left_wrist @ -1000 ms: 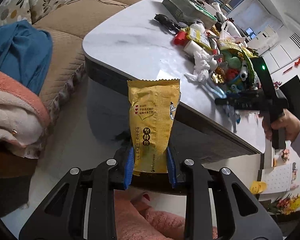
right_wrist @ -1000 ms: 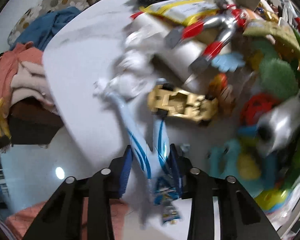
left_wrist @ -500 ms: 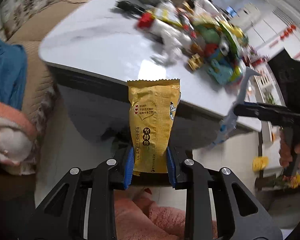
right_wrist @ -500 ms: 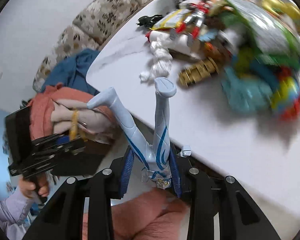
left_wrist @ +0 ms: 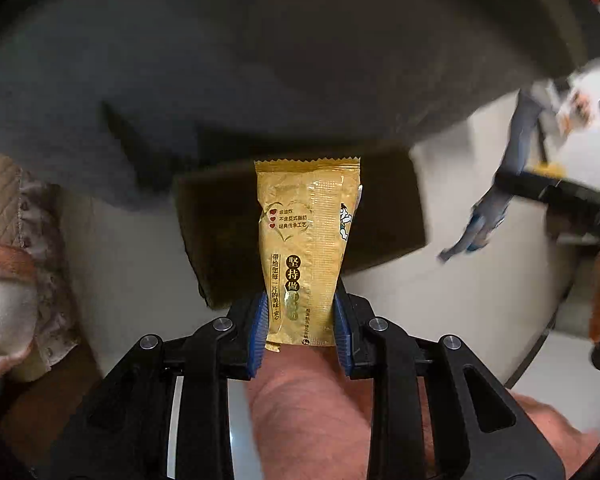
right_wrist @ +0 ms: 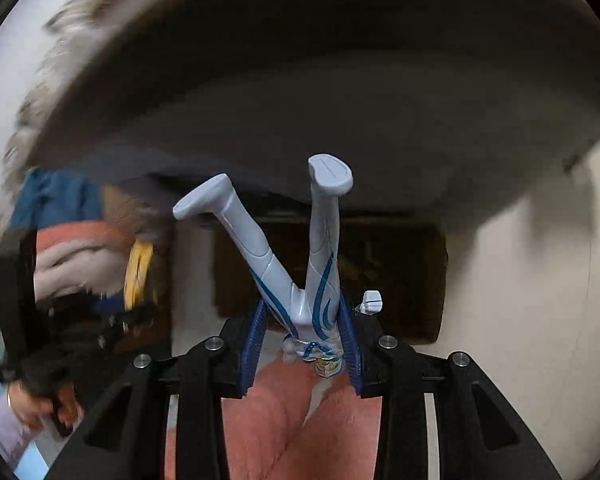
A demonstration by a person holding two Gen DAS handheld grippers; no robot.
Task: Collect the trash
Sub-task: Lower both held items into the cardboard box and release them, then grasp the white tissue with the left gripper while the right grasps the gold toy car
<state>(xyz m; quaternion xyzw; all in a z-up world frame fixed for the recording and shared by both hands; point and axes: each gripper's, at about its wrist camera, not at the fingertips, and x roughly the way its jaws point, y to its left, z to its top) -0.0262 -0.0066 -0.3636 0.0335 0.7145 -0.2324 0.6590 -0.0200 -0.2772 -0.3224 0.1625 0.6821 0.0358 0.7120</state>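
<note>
The left tool (left_wrist: 300,334) is gripping a gold snack wrapper (left_wrist: 306,248) by its lower end, the blue pads (left_wrist: 259,332) pressing on both side edges. The wrapper is standing with its long axis running straight out along the fingers, its zigzag-cut seal pointing away from the camera. It is hanging over the open top of a dark brown box (left_wrist: 380,216) that is sitting on the pale floor (left_wrist: 132,264), partly under the grey underside of the counter (left_wrist: 260,60). Dark Chinese characters are running down the wrapper in columns, and three red hearts with short lines of text are sitting inside a heart outline; the small print near the bottom edge is too fine to read. A small cartoon figure is peeking round the wrapper's right edge.

The right tool (right_wrist: 303,340) is clamping a pale blue toy figure (right_wrist: 300,264) at its torso, head end toward the camera. The figure's legs are pointing away from the tool and spreading in a V, the soles of the feet facing outward; darker blue stripes are curving along its thighs. It is also hovering above the dark box (right_wrist: 400,280), with the counter's underside (right_wrist: 320,80) arching over it.

In the right wrist view, the person's left hand (right_wrist: 40,404) is showing at the lower left, holding the black handle, beside blurred blue, pink and cream fabrics (right_wrist: 80,248). Pink fuzzy fabric (right_wrist: 284,420) is filling the space beneath both tools.
</note>
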